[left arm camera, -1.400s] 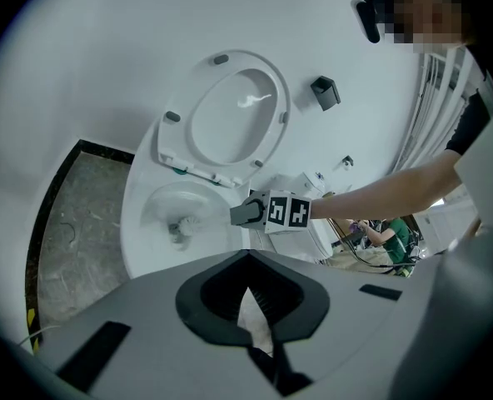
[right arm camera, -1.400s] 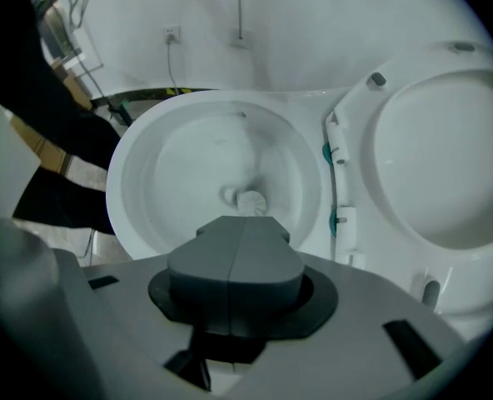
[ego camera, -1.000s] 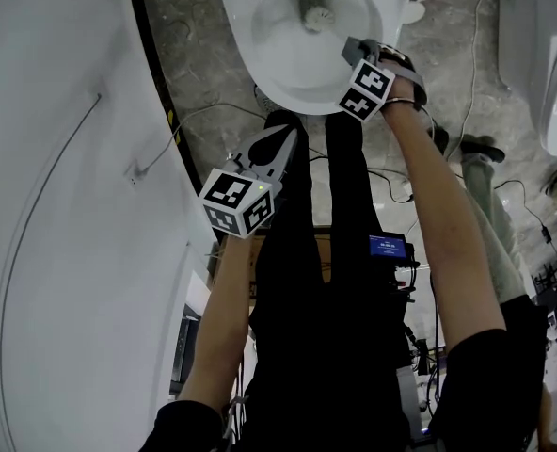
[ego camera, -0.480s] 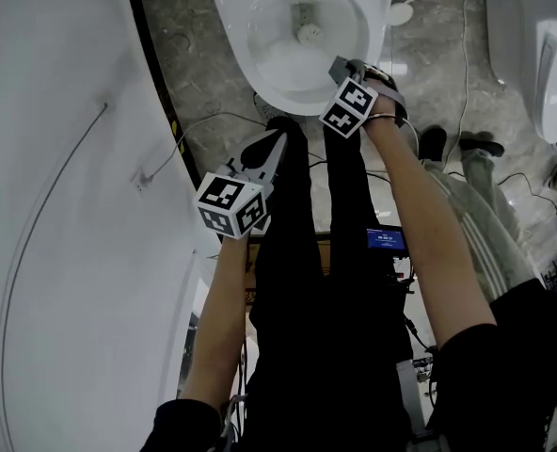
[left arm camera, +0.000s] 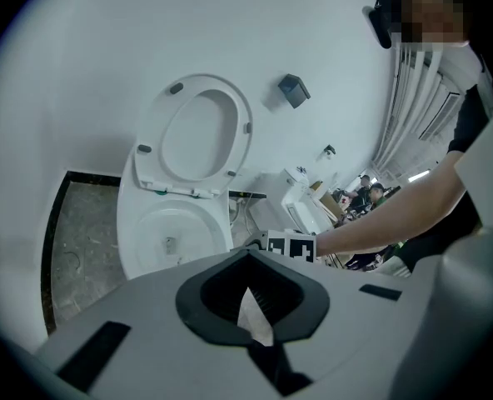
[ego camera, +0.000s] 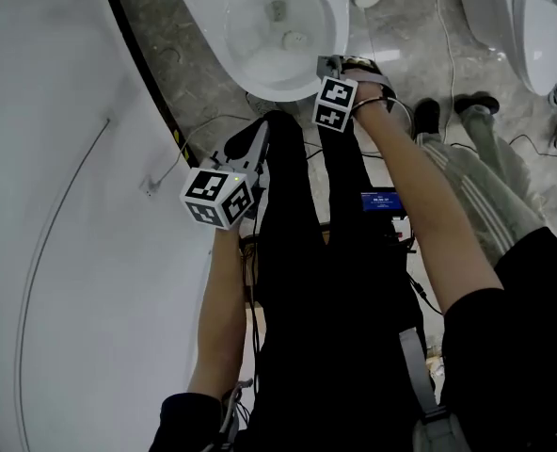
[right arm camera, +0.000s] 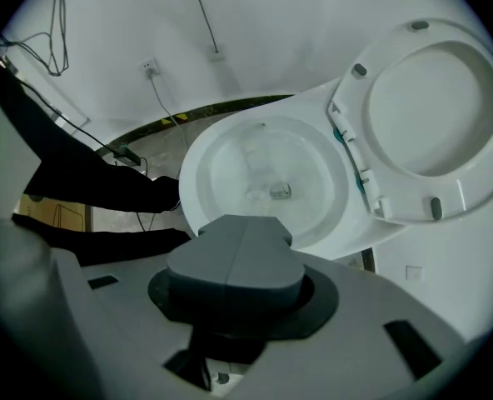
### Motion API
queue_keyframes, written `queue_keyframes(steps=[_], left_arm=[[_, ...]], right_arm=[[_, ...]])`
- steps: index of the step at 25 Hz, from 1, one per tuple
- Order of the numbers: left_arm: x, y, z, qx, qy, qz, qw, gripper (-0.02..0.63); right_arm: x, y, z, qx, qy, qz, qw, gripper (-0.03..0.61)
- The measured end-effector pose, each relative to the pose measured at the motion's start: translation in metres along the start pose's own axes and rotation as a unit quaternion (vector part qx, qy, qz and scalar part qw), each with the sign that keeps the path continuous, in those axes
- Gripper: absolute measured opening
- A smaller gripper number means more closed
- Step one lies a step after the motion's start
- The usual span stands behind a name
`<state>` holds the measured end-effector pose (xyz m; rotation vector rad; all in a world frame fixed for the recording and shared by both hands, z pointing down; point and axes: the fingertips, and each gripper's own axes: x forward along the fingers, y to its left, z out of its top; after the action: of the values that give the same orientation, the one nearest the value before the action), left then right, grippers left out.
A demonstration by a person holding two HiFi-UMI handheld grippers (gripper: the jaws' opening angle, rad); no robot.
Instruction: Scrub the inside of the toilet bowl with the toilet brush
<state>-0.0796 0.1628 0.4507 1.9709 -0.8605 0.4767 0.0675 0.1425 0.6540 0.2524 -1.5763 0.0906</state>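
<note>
Grey marbled floor (ego camera: 213, 83) is running along a white wall (ego camera: 71, 205), and the toilet bowl (ego camera: 260, 75) is standing at the floor's far edge against that wall. From the head view, the right tongs (ego camera: 326, 63) are hovering just over the bowl's near rim. The left tongs (ego camera: 261, 127) are hanging back, clear of the bowl, above the person's dark trouser legs (ego camera: 307, 252). A small greyish blob (ego camera: 294, 38) is sitting low inside the bowl; whether it is the brush head I cannot tell.

The left gripper view is showing the left tongs clenched at the tips, with only a pale sliver between them and nothing gripped. The raised seat (left arm camera: 151, 140) is leaning on the wall behind.

The right gripper view is showing the right tongs pressed together along one seam, gripping nothing and pointing into the bowl.
</note>
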Motion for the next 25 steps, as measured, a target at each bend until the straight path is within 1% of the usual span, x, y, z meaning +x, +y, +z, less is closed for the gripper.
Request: queue_keyframes(steps=[2, 4, 7, 9, 11, 13, 17, 19, 22, 25], left_arm=[[-0.006, -0.008, 0.002, 0.005, -0.001, 0.000, 1.0000, 0.007], [-0.010, -0.015, 0.005, 0.012, -0.001, 0.000, 0.9999, 0.006], [-0.017, -0.028, 0.008, 0.021, 0.002, -0.003, 0.9998, 0.007], [-0.024, -0.039, 0.012, 0.026, 0.003, -0.006, 0.9996, 0.006], [-0.031, -0.049, 0.019, 0.032, 0.002, -0.007, 0.9995, 0.006], [-0.038, -0.057, 0.027, 0.038, 0.000, -0.006, 0.9993, 0.007], [-0.051, -0.065, 0.043, 0.042, -0.011, -0.002, 0.9990, 0.006], [-0.057, -0.066, 0.049, 0.042, -0.017, 0.001, 0.9990, 0.006], [-0.064, -0.069, 0.054, 0.036, -0.025, 0.003, 0.9990, 0.006], [-0.067, -0.078, 0.060, 0.034, -0.034, -0.002, 0.9988, 0.006]], right_arm=[[-0.008, 0.007, -0.006, 0.004, -0.001, 0.003, 1.000, 0.158], [-0.015, 0.011, -0.008, 0.023, -0.003, 0.008, 1.000, 0.158], [-0.024, 0.020, -0.006, 0.072, -0.005, 0.021, 0.997, 0.158], [-0.031, 0.027, -0.002, 0.112, -0.005, 0.034, 0.993, 0.158], [-0.038, 0.032, 0.002, 0.156, -0.007, 0.050, 0.986, 0.158], [-0.046, 0.031, 0.006, 0.201, -0.010, 0.067, 0.977, 0.158], [-0.063, 0.019, 0.014, 0.284, -0.029, 0.100, 0.953, 0.158], [-0.076, 0.010, 0.017, 0.302, -0.041, 0.101, 0.947, 0.158], [-0.098, 0.000, 0.019, 0.316, -0.056, 0.102, 0.942, 0.158], [-0.126, -0.008, 0.017, 0.340, -0.082, 0.119, 0.929, 0.158]])
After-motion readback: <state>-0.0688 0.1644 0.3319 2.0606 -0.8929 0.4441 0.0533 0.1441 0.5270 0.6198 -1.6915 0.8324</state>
